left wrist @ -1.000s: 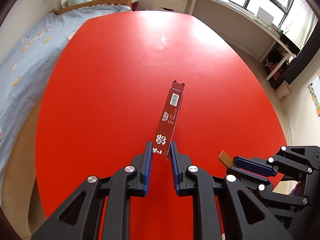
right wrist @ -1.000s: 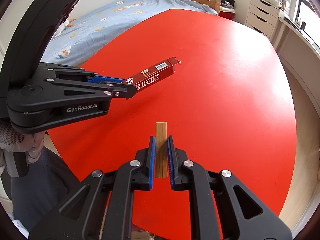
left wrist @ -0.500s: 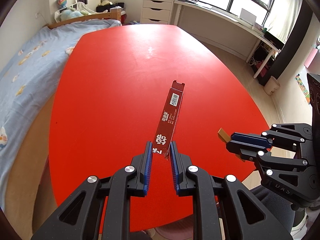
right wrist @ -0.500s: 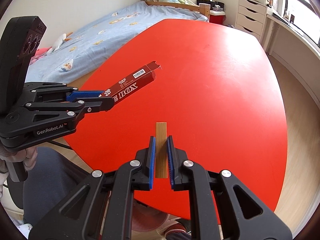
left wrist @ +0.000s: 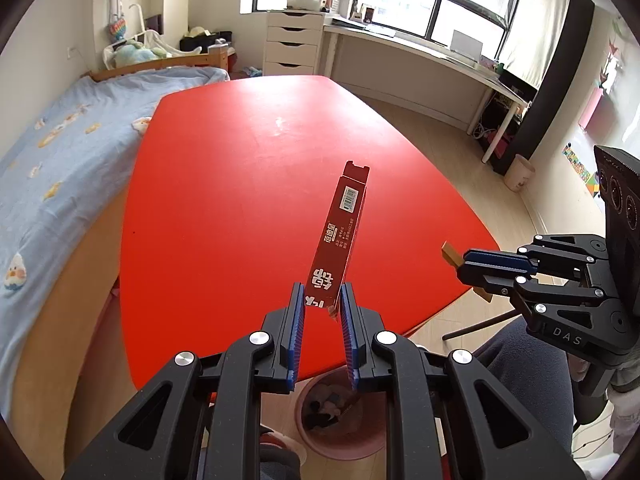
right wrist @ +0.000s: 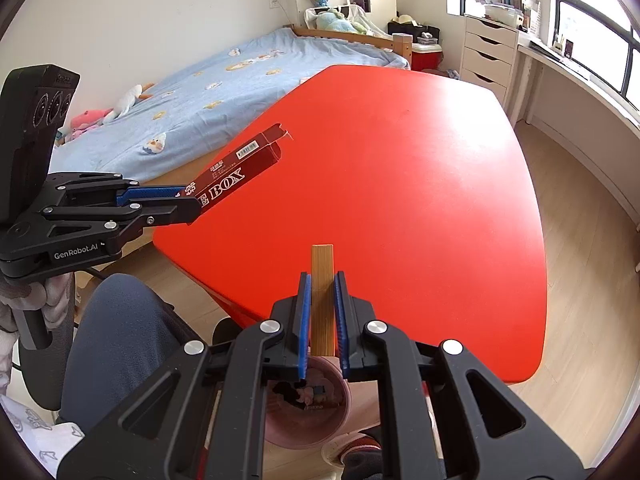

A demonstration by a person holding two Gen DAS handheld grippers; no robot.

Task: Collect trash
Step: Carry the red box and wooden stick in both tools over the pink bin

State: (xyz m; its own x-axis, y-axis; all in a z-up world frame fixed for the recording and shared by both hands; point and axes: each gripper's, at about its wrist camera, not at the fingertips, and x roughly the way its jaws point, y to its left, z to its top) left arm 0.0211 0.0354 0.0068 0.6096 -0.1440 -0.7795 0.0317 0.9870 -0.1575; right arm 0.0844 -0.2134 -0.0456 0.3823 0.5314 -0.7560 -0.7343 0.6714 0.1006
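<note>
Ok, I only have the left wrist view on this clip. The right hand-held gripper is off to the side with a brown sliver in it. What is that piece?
Observer: In the right wrist view it is a flat tan strip with fine lengthwise lines. It is clamped between the pads of the right hand-held gripper.
Operator: Anything beneath it?
Observer: Yes, a pink bin shows just below that gripper's fingers, with scraps inside.
Operator: And my carton, is there any print I can't see?
Observer: The side face of the red carton reads "BOX" in white letters, just past the tips of the left hand-held gripper.
</note>
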